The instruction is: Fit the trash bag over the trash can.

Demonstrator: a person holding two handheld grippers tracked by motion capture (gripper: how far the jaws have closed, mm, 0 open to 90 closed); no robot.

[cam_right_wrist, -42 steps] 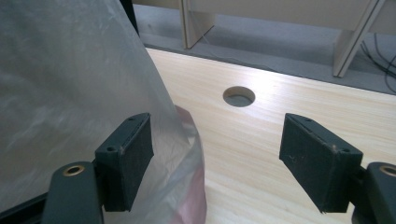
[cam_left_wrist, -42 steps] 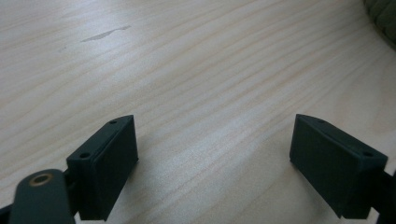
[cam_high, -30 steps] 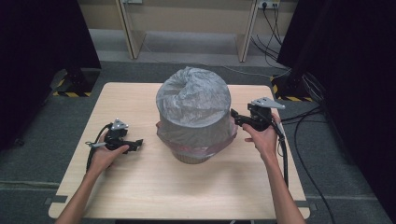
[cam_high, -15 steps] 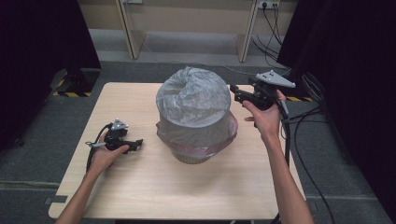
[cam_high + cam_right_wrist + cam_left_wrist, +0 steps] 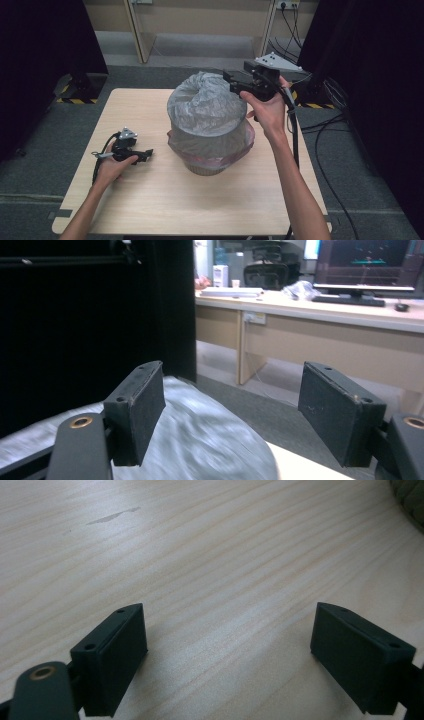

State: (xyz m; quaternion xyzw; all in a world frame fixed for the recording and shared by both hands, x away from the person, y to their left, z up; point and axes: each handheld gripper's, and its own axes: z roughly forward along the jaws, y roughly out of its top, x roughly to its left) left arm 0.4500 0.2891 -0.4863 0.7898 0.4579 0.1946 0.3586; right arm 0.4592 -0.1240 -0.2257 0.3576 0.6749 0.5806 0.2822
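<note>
Upper right of centre, my right gripper [image 5: 227, 76] hangs jaws apart (nothing held) over the bagged bin [image 5: 209, 125], probably to grab the liner; left gripper [image 5: 148, 152] rests agape on the table [image 5: 150, 210].

Lined bin [image 5: 210, 125] blocks mid-bench [image 5: 150, 200]; bare board all around it, and open air between my fingers [image 5: 137, 410].

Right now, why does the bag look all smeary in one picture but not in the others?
In the right gripper view the bag is streaked with motion blur, while the desk behind is fairly sharp; in the high view the bag is crisp under even light; in the left gripper view the table grain is clear, softening at the far edge.
</note>
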